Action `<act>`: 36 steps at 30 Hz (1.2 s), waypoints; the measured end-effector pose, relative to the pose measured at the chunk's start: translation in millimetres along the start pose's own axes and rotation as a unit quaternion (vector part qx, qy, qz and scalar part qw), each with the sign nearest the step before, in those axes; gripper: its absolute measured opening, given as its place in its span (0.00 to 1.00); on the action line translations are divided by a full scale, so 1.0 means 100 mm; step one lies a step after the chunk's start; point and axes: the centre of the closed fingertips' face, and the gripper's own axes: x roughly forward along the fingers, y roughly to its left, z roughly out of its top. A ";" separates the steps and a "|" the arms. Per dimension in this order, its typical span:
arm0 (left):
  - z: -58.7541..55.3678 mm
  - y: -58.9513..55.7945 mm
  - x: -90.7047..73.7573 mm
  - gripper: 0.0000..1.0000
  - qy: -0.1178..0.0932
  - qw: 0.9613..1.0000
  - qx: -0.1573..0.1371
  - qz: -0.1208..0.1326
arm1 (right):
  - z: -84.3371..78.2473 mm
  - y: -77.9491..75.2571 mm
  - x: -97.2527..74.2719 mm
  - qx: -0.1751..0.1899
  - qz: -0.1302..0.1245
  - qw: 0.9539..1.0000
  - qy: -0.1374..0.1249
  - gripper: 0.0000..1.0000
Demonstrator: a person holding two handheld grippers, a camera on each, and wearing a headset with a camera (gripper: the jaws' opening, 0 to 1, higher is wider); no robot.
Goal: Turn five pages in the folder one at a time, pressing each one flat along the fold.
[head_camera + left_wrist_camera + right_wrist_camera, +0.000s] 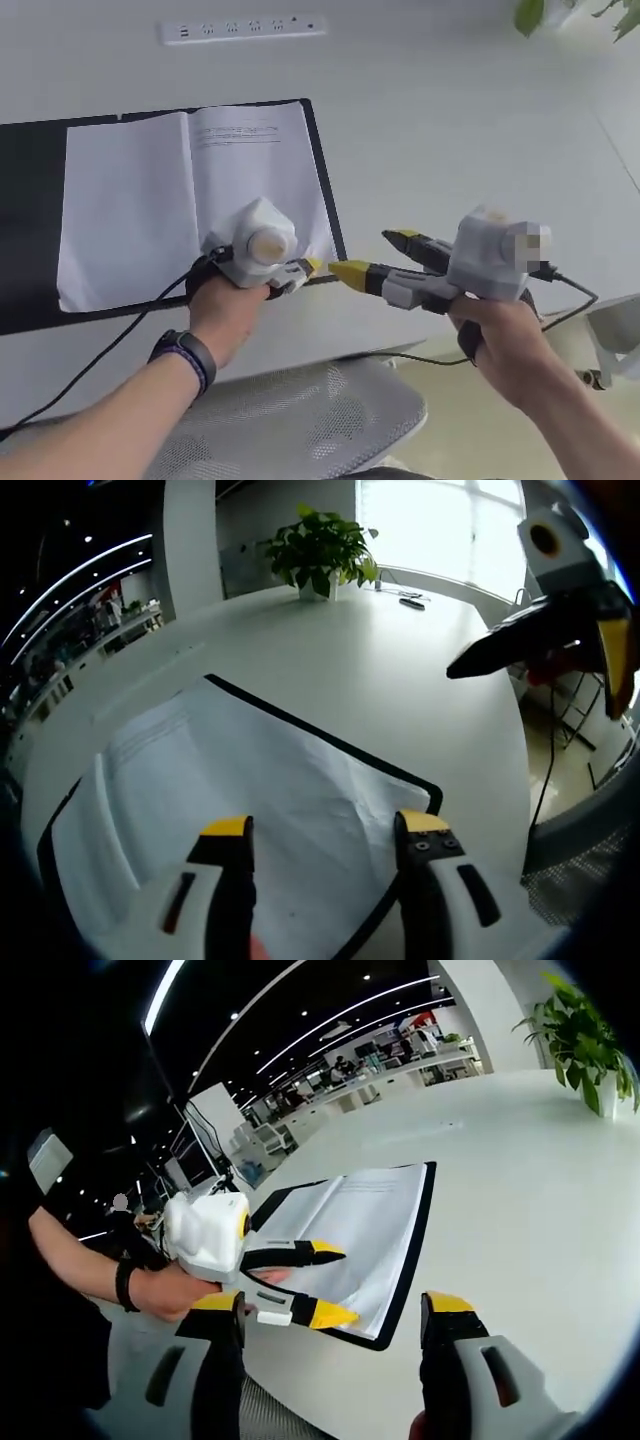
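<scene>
White worktop (450,120) spreading wide across room. White power strip (243,28) lying near its far edge. Grey mesh chair (300,420) standing at near edge. Leafy potted plant (320,552) standing on far end. Daylight pouring through big window (440,520) behind plant. White pillar (190,540) rising beside it. Ceiling light strips (165,995) glowing over dim office, rows of desks (390,1070) stretching behind.

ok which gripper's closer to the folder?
Left. The left gripper hangs over the folder, at its near right corner; the right gripper is off past its right edge.
</scene>
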 end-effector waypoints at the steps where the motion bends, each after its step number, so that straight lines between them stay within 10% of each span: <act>1: 0.00 0.00 0.00 0.56 -0.002 1.000 0.000 0.000 | 0.00 0.00 0.01 0.000 0.001 1.000 0.001 0.70; 36: 0.00 0.06 0.00 0.48 -0.019 0.999 -0.030 -0.011 | 0.20 -0.21 0.68 0.031 0.059 0.998 0.002 0.60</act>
